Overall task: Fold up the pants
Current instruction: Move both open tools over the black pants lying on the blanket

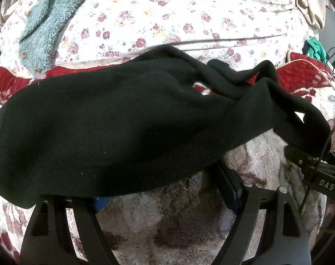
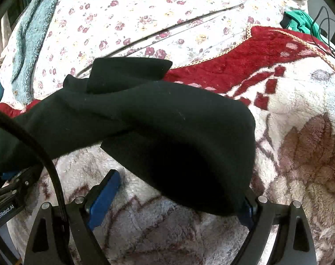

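Black pants (image 1: 101, 121) lie across a fluffy white-and-maroon blanket on a bed. In the left wrist view the cloth drapes over both fingers of my left gripper (image 1: 163, 190), whose jaws stand wide apart. The right gripper's body (image 1: 317, 170) shows at the right edge, under the bunched end of the pants. In the right wrist view the pants (image 2: 167, 128) hang over the right finger of my right gripper (image 2: 178, 194). Its left blue pad (image 2: 103, 196) is bare, and the jaws are wide apart. The left gripper's body (image 2: 8, 198) is at the left.
A floral sheet (image 1: 189, 17) covers the far bed. A light blue fleece garment (image 1: 46, 15) lies far left, a beige cloth (image 1: 306, 2) far right. A red blanket border (image 2: 244, 55) runs behind the pants. Green cloth (image 2: 300, 22) and black cables (image 2: 326, 31) sit at the right.
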Demonstrator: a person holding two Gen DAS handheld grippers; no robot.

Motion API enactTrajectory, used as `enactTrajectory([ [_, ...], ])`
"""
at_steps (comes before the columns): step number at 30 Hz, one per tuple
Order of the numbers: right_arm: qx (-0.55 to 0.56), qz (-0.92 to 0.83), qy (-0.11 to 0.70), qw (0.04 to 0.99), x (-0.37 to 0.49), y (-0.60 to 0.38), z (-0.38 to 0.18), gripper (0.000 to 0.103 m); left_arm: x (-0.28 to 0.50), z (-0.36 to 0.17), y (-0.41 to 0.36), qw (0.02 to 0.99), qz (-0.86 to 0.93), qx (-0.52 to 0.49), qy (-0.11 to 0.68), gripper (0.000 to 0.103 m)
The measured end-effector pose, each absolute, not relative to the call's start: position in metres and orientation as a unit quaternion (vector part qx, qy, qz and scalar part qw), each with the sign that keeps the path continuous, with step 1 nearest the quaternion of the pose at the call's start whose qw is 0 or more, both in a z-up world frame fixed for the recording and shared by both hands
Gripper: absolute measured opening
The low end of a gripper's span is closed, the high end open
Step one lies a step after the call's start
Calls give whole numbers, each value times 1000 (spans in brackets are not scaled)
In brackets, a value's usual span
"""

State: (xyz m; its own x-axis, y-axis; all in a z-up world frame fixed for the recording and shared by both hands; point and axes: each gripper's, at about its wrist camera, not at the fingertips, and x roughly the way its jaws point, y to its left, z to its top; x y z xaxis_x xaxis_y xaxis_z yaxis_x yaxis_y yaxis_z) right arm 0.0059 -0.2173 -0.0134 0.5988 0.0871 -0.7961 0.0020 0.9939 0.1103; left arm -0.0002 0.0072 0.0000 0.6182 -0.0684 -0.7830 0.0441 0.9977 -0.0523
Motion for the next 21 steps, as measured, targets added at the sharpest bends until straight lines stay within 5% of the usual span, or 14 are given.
enactTrajectory([
  [17,43,35,466,883,14,-215,-10,95,-17,23,16,883,-46,-17,467,81],
  [21,26,79,463,883,1,-215,1,79,-48,44,41,891,-56,-38,449,81],
])
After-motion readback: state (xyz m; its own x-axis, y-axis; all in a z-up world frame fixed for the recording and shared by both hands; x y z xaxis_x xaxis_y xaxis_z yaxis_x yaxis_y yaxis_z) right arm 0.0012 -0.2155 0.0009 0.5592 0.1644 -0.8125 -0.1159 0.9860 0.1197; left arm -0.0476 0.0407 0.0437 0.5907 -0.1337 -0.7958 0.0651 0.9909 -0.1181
